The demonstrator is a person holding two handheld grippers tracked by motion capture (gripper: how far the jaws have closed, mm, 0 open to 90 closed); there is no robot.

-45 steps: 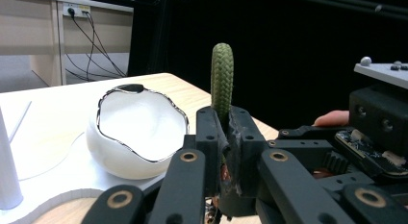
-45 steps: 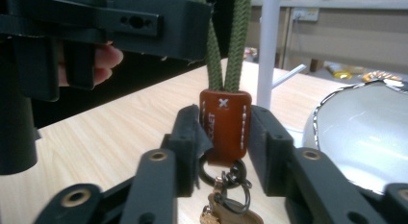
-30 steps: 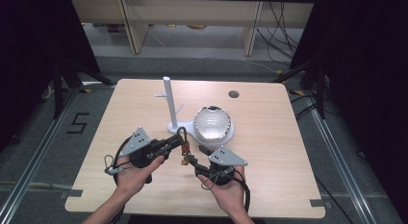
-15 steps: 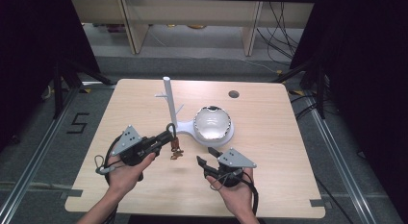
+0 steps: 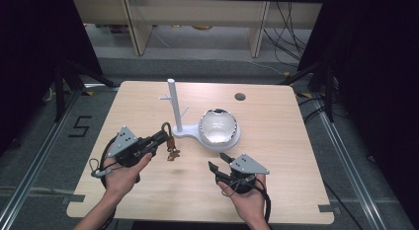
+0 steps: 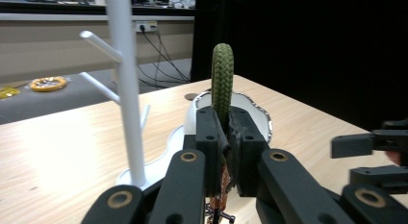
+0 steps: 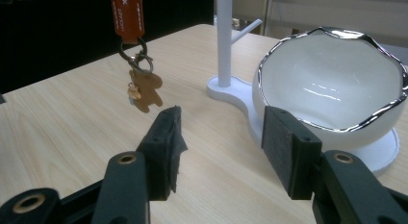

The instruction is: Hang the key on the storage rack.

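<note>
At nine o'clock of the white stand (image 5: 174,111), our left gripper (image 5: 165,136) clamps the keychain's green loop (image 6: 222,80); let's lift it over a peg while the right gripper (image 5: 220,161) idles agape.

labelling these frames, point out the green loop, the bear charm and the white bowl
green loop (image 6: 222,75), left gripper view, on the braided cord above the jaws
bear charm (image 7: 146,93), right gripper view, on the brown body
white bowl (image 7: 332,84), right gripper view, on the inner wall
</note>
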